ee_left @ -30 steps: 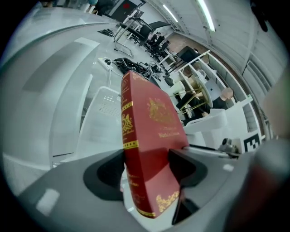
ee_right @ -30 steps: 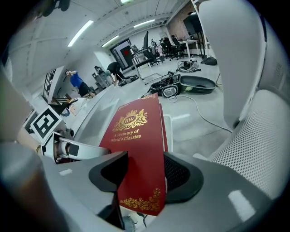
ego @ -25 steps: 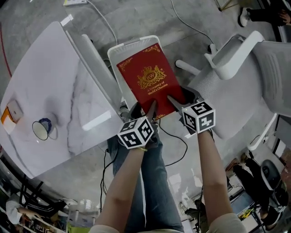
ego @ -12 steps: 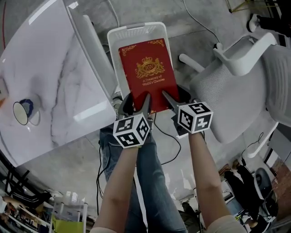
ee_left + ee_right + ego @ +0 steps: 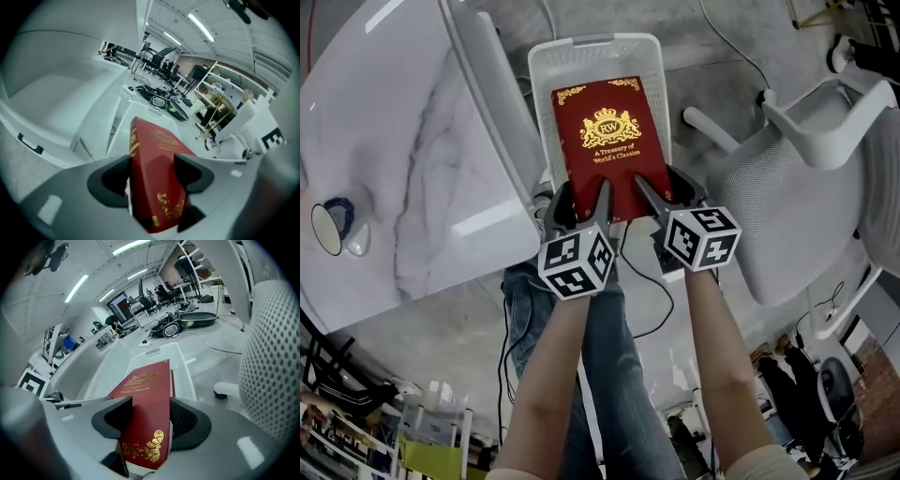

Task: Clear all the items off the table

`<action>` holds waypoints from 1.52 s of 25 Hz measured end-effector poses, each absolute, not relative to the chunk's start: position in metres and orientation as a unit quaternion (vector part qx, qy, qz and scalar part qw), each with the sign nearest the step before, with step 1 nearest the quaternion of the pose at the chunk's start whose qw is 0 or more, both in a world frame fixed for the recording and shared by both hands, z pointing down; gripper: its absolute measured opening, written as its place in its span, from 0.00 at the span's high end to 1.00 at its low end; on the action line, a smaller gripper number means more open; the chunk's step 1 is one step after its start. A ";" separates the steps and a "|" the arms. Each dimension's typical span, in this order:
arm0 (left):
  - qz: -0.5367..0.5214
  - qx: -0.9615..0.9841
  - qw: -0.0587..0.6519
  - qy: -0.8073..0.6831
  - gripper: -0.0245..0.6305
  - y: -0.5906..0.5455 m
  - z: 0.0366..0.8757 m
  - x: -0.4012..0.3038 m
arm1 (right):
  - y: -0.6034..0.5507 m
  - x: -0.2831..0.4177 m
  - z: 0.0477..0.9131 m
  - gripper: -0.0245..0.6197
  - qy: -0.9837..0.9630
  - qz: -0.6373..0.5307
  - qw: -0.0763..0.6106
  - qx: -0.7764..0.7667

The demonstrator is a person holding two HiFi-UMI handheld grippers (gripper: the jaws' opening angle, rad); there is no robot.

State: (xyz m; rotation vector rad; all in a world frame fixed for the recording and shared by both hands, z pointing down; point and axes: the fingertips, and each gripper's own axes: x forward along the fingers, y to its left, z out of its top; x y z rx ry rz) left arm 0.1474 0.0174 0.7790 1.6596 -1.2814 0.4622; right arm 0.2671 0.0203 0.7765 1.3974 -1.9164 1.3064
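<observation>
- The white marble-patterned table [image 5: 403,141] fills the left of the head view. Nearly all of the top that shows is bare, so I judge the clearing to be well along.
- A white mesh chair [image 5: 806,178] stands to the right and plays no part in the job.
- The white basket [image 5: 581,52] sits on the floor between the table and the chair, its mouth open upward.
- The red book [image 5: 609,141], with a gold crest on its cover, is off the table and lies tilted over the basket, covering most of the opening. Its far end may already rest inside, but the view does not settle that.
- The left gripper [image 5: 150,178] is clenched on the book's near edge, with a pad pressing each face.
- The right gripper [image 5: 150,423] grasps the same edge further right, jaws likewise pressed on both covers.
- A small mug [image 5: 328,225] with a blue rim sits on the table at the head view's far left edge. It remains to be cleared once the book is let go.
</observation>
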 end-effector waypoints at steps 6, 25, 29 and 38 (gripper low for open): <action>0.219 0.668 0.462 -0.540 0.53 0.012 0.804 0.143 | 0.016 0.264 0.803 0.59 -0.681 0.479 0.217 0.510; 0.290 0.655 0.445 -0.538 0.54 0.017 0.833 0.140 | 0.019 0.260 0.840 0.55 -0.669 0.468 0.282 0.503; 0.291 0.650 0.448 -0.540 0.54 0.023 0.824 0.140 | 0.024 0.262 0.829 0.55 -0.664 0.467 0.283 0.512; 0.281 0.649 0.458 -0.539 0.57 0.031 0.782 0.144 | 0.034 0.255 0.784 0.61 -0.667 0.452 0.294 0.514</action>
